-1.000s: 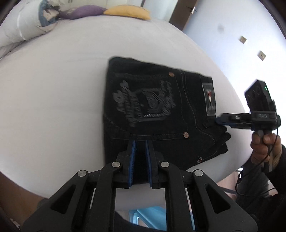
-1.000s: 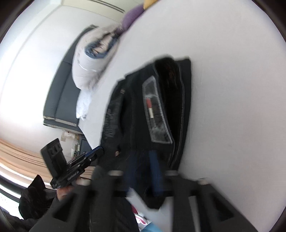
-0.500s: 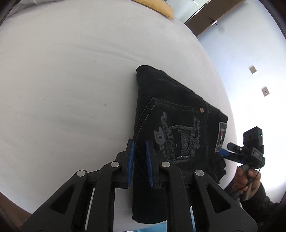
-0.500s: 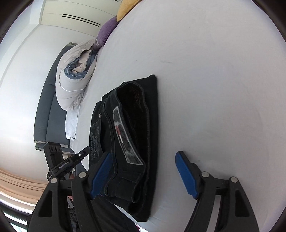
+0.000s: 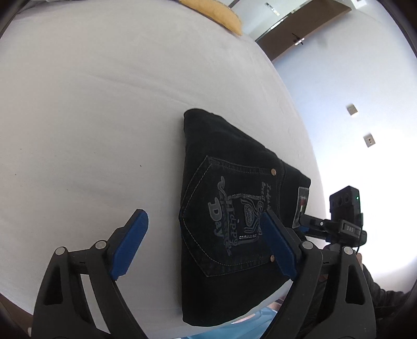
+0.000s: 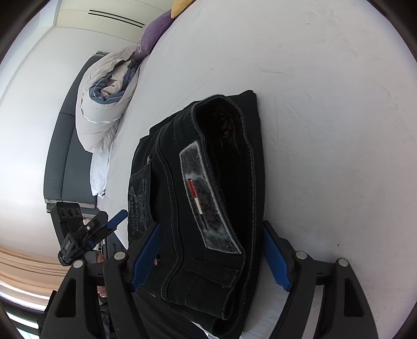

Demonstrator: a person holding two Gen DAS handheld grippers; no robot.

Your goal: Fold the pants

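The left gripper (image 5: pixel 202 241) is held spread apart over the one pair of folded black pants (image 5: pixel 234 216), which lies on the white bed (image 5: pixel 91 117); half a second ago it was nearly closed. The right gripper (image 6: pixel 211 256) is likewise spread, straddling the waistband. Two cushions, yellow (image 6: pixel 179 6) and purple (image 6: pixel 153 32), and a wooden door (image 5: pixel 299 34) are seen.

The pants (image 5: pixel 234 208) pocket (image 5: pixel 229 221) bears grey script; only "Day" reads clearly. The right claw (image 5: pixel 346 229) shows letters resembling "DAS".
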